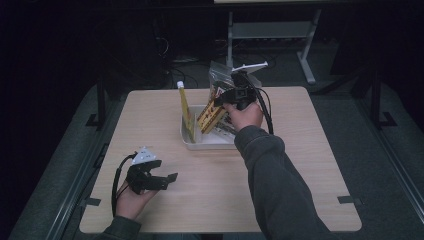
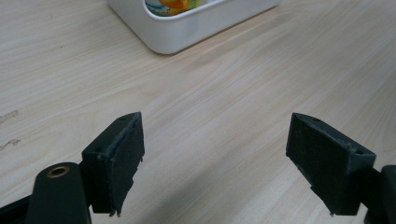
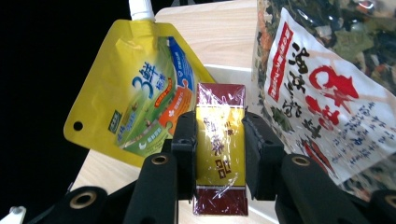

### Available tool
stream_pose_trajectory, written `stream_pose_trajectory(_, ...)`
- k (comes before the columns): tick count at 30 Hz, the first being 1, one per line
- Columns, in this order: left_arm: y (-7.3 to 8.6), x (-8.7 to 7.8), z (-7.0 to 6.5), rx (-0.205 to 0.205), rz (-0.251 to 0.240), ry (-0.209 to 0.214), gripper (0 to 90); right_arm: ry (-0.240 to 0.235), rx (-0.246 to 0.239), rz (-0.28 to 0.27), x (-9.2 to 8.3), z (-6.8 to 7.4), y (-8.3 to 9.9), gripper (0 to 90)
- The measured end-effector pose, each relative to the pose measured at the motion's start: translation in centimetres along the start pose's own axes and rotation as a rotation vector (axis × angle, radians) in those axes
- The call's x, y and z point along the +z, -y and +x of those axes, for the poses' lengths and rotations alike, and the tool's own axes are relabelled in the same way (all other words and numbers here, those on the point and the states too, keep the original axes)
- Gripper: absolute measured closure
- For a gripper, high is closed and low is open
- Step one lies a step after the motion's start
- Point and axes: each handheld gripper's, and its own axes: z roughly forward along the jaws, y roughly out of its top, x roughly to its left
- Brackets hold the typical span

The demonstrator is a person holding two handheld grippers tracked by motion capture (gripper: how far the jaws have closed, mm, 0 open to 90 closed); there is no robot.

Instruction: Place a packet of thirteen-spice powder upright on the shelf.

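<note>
A white tray [image 1: 192, 142] sits mid-table. In it a yellow spout pouch [image 1: 186, 109] [image 3: 140, 93] stands upright at the left. A clear bag of dried food with red lettering [image 1: 220, 80] [image 3: 327, 79] leans at the back right. My right gripper [image 1: 220, 102] [image 3: 219, 140] is shut on a gold and dark red wrapped box [image 1: 210, 117] [image 3: 220, 144], held tilted over the tray between pouch and bag. My left gripper [image 1: 167, 179] [image 2: 215, 149] rests low near the table's front left, jaws open and nothing between them. The tray's corner [image 2: 187, 32] lies ahead of it.
The wooden table [image 1: 300, 165] has bare surface to the right and in front of the tray. A metal frame [image 1: 270, 30] stands on the dark floor behind the table. The person's right sleeve [image 1: 280, 190] crosses the table's front right.
</note>
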Motion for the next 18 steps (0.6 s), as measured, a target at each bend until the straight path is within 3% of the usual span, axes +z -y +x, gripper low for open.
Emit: stream_pose_trajectory(18,0.0,-0.4,0.5,-0.023,-0.02,0.009,18.9,0.07,0.05,-0.04,3.5,1.0,-0.1,67.5)
